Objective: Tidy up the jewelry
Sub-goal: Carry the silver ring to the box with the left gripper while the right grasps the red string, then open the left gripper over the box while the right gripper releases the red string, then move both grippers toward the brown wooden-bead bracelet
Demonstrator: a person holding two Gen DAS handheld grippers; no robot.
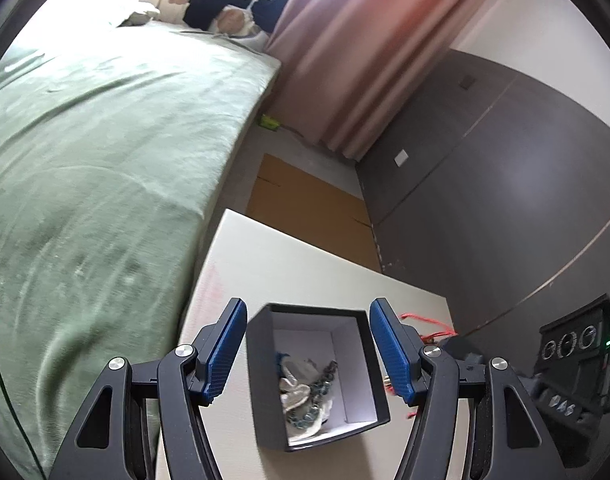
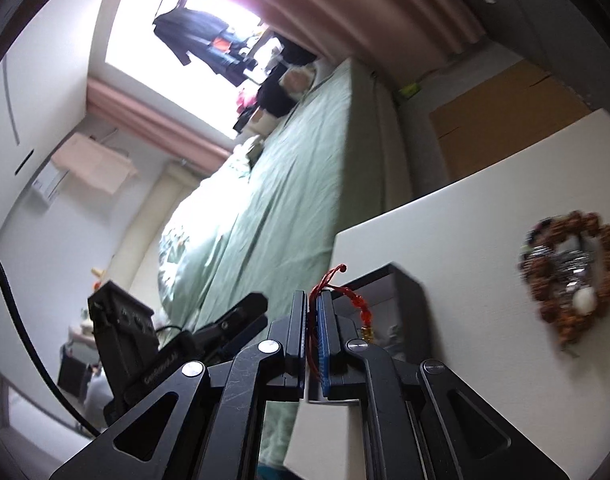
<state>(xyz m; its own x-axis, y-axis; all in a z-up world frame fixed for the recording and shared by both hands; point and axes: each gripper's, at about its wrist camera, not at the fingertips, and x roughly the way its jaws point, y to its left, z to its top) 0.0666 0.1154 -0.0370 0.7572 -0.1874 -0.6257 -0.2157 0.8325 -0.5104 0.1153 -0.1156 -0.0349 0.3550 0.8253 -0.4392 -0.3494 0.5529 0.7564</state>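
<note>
An open dark box with a white lining sits on the white table. Blue-grey beads and pale pieces lie inside it. My left gripper is open, with its fingers on either side of the box. My right gripper is shut on a red cord bracelet with a small gold charm, held beside the box. The red cord also shows in the left wrist view, right of the box. A brown bead bracelet with silver pieces and a white bead lies on the table to the right.
A bed with a green cover runs along the table's left side. Cardboard lies on the floor beyond the table. A dark panelled wall and pink curtains stand behind. The other gripper's body shows at right.
</note>
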